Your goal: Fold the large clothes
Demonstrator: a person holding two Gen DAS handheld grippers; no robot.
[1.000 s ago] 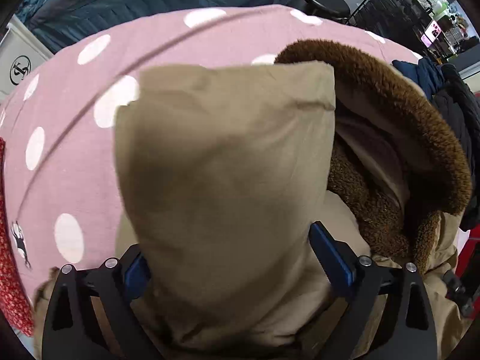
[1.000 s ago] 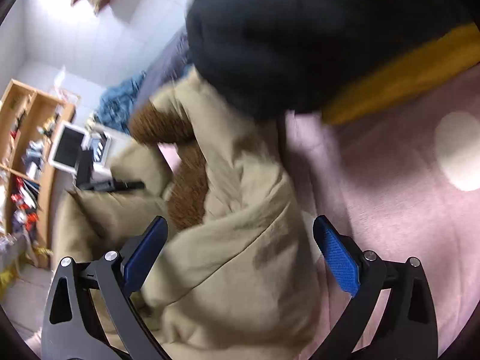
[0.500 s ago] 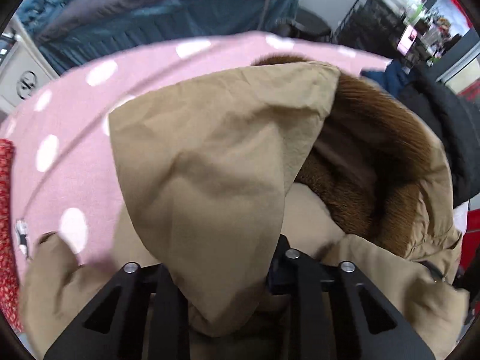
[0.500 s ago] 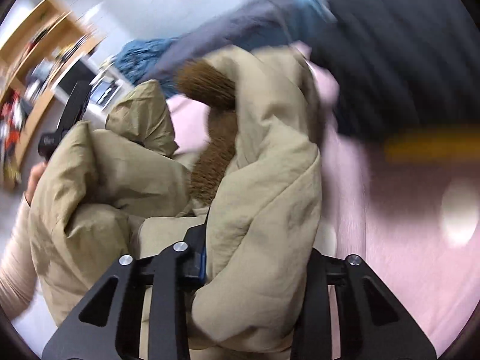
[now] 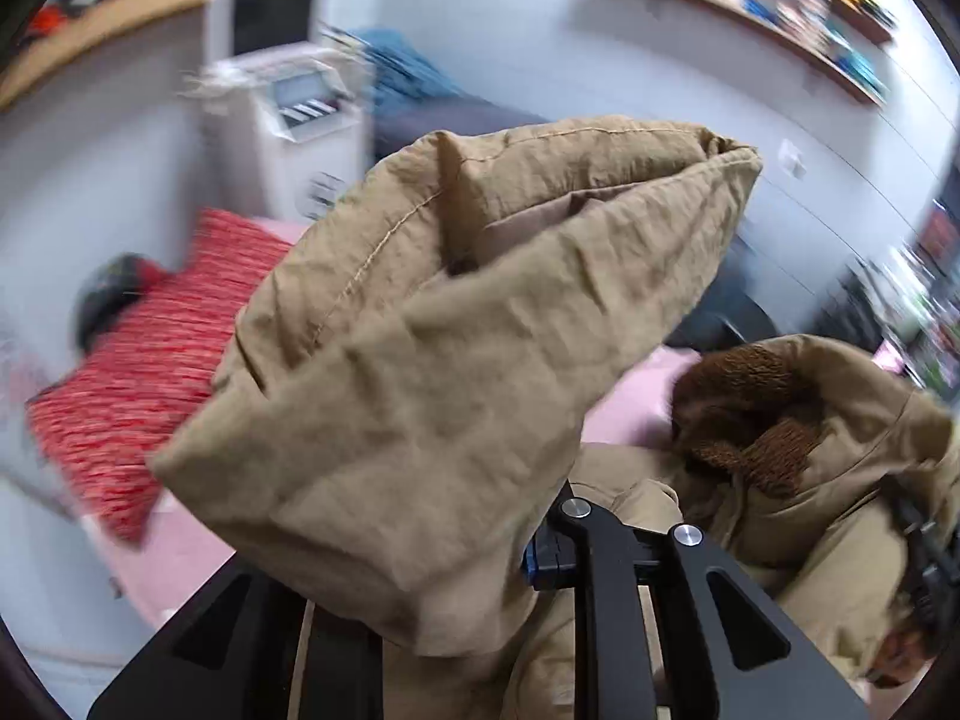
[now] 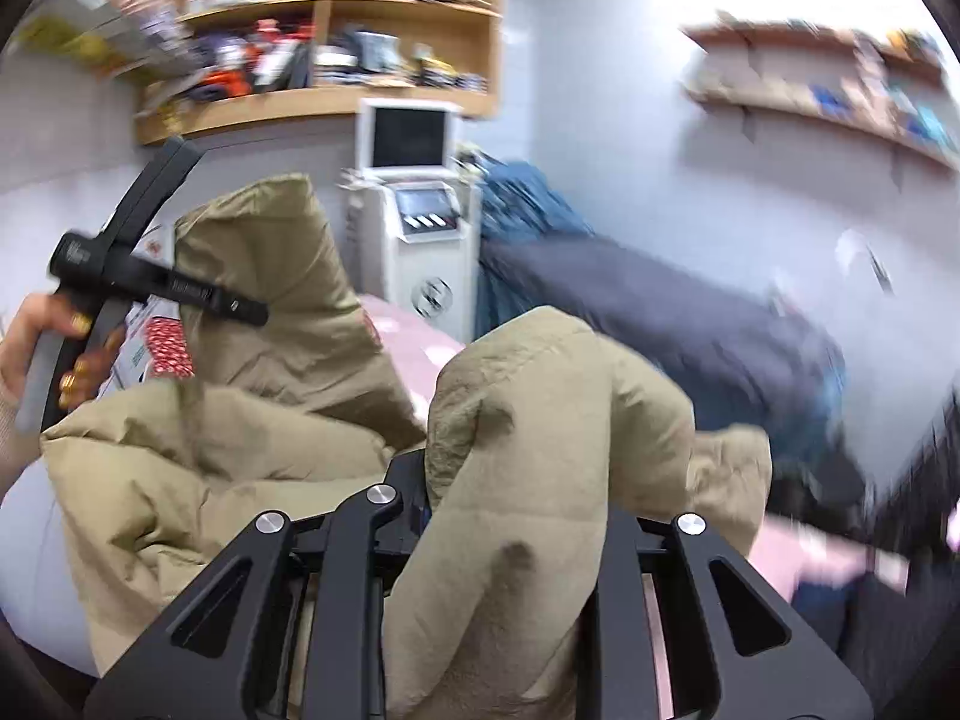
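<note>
A large tan padded coat (image 5: 456, 360) with a brown fleece lining (image 5: 750, 420) is lifted off the pink bedspread (image 5: 624, 408). In the left wrist view a bunched sleeve end fills the middle. My left gripper (image 5: 468, 570) has its jaws closing tight on that fabric, which hides one finger. In the right wrist view another fold of the coat (image 6: 540, 420) stands up between the closing jaws of my right gripper (image 6: 516, 516). The left gripper (image 6: 240, 306) also shows there at the left, held by a hand (image 6: 36, 330) and clamped on coat fabric.
A red patterned cloth (image 5: 138, 384) lies at the left of the bed. Behind the bed stand a white machine with a screen (image 6: 414, 198) and wooden shelves (image 6: 336, 48) full of items. Dark blue and grey garments (image 6: 660, 300) are heaped at the back right.
Both grippers went from wide open around the coat to closed on its fabric. They then rose and rolled, lifting the coat, so the room's walls and shelves came into view.
</note>
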